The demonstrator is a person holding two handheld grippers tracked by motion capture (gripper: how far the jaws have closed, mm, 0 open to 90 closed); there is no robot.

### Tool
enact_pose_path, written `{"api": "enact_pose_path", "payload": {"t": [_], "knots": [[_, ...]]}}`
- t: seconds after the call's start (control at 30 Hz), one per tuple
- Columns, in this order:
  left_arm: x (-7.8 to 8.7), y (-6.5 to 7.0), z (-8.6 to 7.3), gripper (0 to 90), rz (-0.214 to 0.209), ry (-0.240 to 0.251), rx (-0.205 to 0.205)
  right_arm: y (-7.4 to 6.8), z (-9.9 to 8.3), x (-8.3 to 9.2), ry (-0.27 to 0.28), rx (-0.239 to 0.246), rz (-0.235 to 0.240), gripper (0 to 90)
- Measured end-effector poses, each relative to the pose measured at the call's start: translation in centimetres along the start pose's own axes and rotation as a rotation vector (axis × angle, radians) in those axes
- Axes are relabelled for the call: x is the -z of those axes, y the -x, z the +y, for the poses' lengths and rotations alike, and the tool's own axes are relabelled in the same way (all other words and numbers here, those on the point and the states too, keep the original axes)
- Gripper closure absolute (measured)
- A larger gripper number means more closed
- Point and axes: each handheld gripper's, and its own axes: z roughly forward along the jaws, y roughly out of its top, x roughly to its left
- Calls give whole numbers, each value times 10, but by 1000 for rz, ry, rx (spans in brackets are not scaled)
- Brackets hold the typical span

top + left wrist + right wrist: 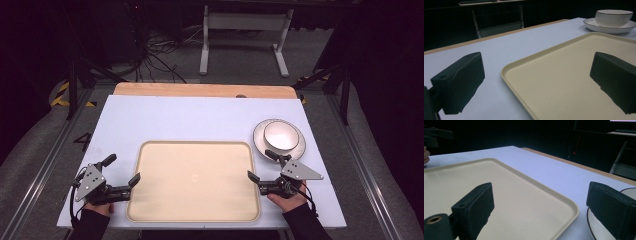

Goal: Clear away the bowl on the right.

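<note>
1. Tray (194,182), cream-coloured and bare, lies on the white table cover (180,117) at the person's side, between the two grippers.
2. The left gripper (122,171) sits at the tray's left edge; its jaws stand wide apart with nothing between them. In the left gripper view one jaw hangs over the table cover and the other over the tray's surface (564,75), so they straddle the rim without touching it.
3. The right gripper (262,164) sits at the tray's right edge, jaws likewise spread and empty. In the right gripper view one jaw is over the tray (506,195), the other over the plate's rim (596,230).
4. A white bowl (281,135) stands on a dark-rimmed plate (300,148), just beyond the right gripper and beside the tray's far right corner.
</note>
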Motion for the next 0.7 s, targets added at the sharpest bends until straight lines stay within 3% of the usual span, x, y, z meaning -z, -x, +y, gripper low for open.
{"api": "enact_pose_path", "payload": {"t": [0.7], "knots": [[0, 0, 0, 1, 4, -5, -1, 9, 43, 4, 17, 24, -3, 103]]}}
